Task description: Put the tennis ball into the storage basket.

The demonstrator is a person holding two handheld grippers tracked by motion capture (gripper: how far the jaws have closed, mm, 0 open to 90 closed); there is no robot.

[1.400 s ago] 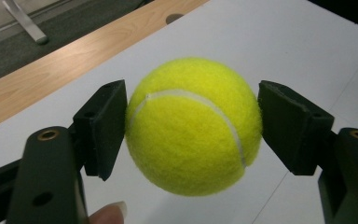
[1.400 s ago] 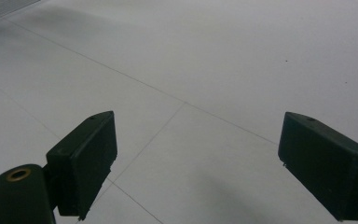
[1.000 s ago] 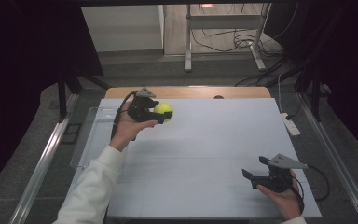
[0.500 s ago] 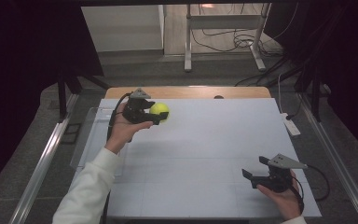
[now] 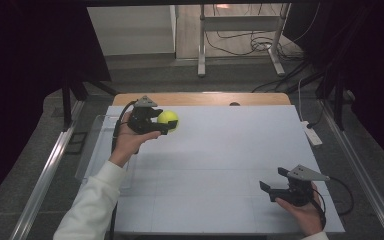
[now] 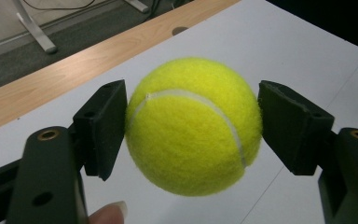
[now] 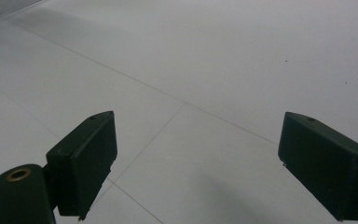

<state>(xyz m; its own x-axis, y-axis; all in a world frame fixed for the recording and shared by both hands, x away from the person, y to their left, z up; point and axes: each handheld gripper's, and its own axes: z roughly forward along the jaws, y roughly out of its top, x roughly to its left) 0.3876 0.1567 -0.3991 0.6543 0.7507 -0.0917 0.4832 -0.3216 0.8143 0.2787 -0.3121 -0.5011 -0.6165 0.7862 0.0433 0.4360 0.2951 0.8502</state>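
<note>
Yellow felt tennis ball (image 6: 193,126) clamped in the left claw (image 5: 166,124), lifted off the table.
Black pads press the ball's two sides, white seam facing the camera; below lies the white tabletop (image 5: 220,150), its wooden edge beyond. Well apart, the right claw (image 5: 271,183) gapes, holding nothing.

My left gripper (image 5: 161,121) and right gripper (image 5: 275,180) are matte black, each topped with a grey three-cornered plate and trailing a black cable. Their blocky jaw pads have chamfered edges, with brass-ringed holes in the arms behind them. I wear a white long sleeve (image 5: 92,205) on the left arm
</note>
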